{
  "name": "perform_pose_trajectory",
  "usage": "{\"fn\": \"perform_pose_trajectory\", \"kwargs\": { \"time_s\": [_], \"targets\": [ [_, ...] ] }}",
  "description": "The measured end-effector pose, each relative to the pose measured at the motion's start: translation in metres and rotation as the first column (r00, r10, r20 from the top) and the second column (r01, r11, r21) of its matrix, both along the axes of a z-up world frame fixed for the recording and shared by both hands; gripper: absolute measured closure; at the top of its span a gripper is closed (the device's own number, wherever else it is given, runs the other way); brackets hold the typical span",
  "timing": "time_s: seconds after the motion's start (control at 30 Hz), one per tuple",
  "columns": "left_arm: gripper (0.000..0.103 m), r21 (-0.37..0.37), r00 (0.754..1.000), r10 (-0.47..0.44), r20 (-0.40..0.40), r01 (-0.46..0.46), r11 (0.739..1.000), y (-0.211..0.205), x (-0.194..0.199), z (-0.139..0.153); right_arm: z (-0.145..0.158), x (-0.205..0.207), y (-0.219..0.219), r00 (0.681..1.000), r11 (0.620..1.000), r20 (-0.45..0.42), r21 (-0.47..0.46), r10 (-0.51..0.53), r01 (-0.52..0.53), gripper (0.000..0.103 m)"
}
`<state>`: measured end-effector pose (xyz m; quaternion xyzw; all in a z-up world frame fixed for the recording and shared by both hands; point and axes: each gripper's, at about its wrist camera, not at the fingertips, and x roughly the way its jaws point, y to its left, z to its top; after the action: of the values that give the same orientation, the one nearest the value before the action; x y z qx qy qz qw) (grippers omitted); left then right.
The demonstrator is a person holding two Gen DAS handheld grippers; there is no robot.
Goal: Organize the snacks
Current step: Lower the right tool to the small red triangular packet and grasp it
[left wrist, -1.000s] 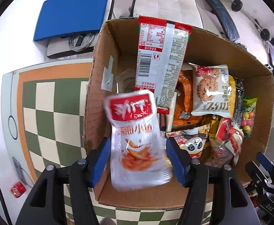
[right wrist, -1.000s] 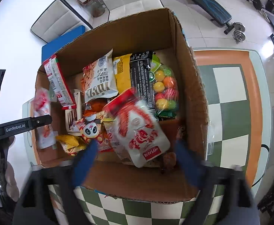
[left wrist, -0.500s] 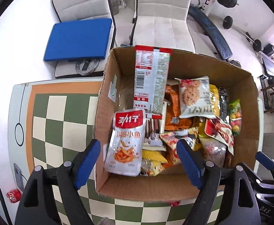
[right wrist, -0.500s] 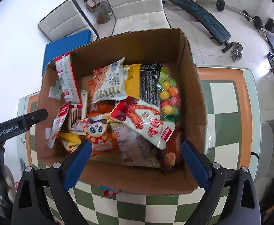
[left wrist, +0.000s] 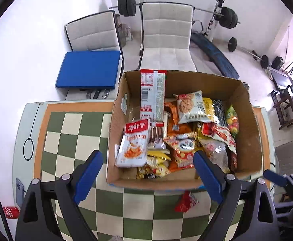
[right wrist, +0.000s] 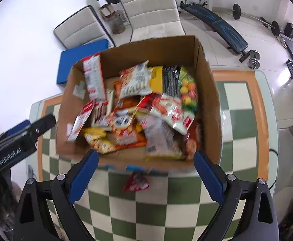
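A cardboard box (left wrist: 248,120) (right wrist: 208,92) stands on the checkered table, full of several snack packets. A white and red fish-snack packet (left wrist: 133,143) (right wrist: 80,120) leans inside its left wall. A white and red packet (right wrist: 166,110) lies on top at the right. A small red packet (left wrist: 186,201) (right wrist: 136,183) lies on the table in front of the box. My left gripper (left wrist: 148,170) is open and empty, above the box's near edge. My right gripper (right wrist: 144,170) is open and empty, above the box's near edge.
The table (left wrist: 66,132) has green and cream squares with an orange border. Two white chairs (left wrist: 166,40) and a blue cushion (left wrist: 88,68) stand behind it. A weight bench (left wrist: 212,54) is at the back right. A red can (left wrist: 11,212) lies on the floor at left.
Both grippers have let go of their packets, which now lie in the box. Both have pulled back and up from the box, jaws wide open.
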<state>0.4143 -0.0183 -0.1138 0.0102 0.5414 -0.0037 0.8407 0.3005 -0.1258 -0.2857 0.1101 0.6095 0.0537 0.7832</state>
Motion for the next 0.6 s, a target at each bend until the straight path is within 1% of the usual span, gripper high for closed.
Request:
{"fn": "perform_pose_trajectory", "kwargs": {
  "time_s": [0.1, 0.2, 0.27, 0.3, 0.4, 0.47, 0.5, 0.53, 0.6],
  "targets": [
    [0.011, 0.003, 1.000, 0.014, -0.010, -0.014, 1.000, 0.006, -0.021, -0.009, -0.008, -0.026, 0.007, 1.000, 1.000, -0.023, 0.012, 0.003, -0.002, 0.005],
    [0.011, 0.027, 0.999, 0.041, -0.036, -0.040, 0.999, 0.015, -0.040, -0.026, -0.028, -0.052, 0.010, 0.997, 0.997, -0.066, 0.074, -0.025, 0.030, 0.006],
    [0.011, 0.045, 0.995, 0.064, -0.071, -0.061, 0.997, 0.024, -0.051, -0.042, -0.042, -0.063, 0.012, 0.995, 0.994, -0.086, 0.098, -0.047, 0.055, 0.007],
    [0.011, 0.045, 0.993, 0.073, -0.088, -0.069, 0.997, 0.028, -0.056, -0.050, -0.052, -0.068, 0.015, 0.993, 0.993, -0.101, 0.101, -0.052, 0.063, 0.010],
    [0.011, 0.051, 0.986, 0.091, -0.141, -0.084, 0.995, 0.040, -0.068, -0.074, -0.077, -0.074, 0.021, 0.988, 0.989, -0.139, 0.119, -0.068, 0.085, 0.016],
    [0.011, 0.068, 0.981, 0.095, -0.167, -0.085, 0.994, 0.045, -0.074, -0.090, -0.093, -0.074, 0.027, 0.985, 0.989, -0.158, 0.116, -0.073, 0.092, 0.020],
    [0.011, 0.071, 0.979, 0.096, -0.179, -0.085, 0.994, 0.047, -0.076, -0.096, -0.102, -0.073, 0.031, 0.983, 0.989, -0.166, 0.112, -0.077, 0.096, 0.025],
    [0.011, 0.072, 0.977, 0.100, -0.188, -0.088, 0.993, 0.050, -0.078, -0.101, -0.108, -0.072, 0.034, 0.982, 0.989, -0.172, 0.111, -0.079, 0.099, 0.027],
    [0.011, 0.071, 0.972, 0.105, -0.208, -0.093, 0.993, 0.055, -0.080, -0.111, -0.122, -0.070, 0.041, 0.979, 0.989, -0.188, 0.106, -0.080, 0.102, 0.029]
  ]
}}
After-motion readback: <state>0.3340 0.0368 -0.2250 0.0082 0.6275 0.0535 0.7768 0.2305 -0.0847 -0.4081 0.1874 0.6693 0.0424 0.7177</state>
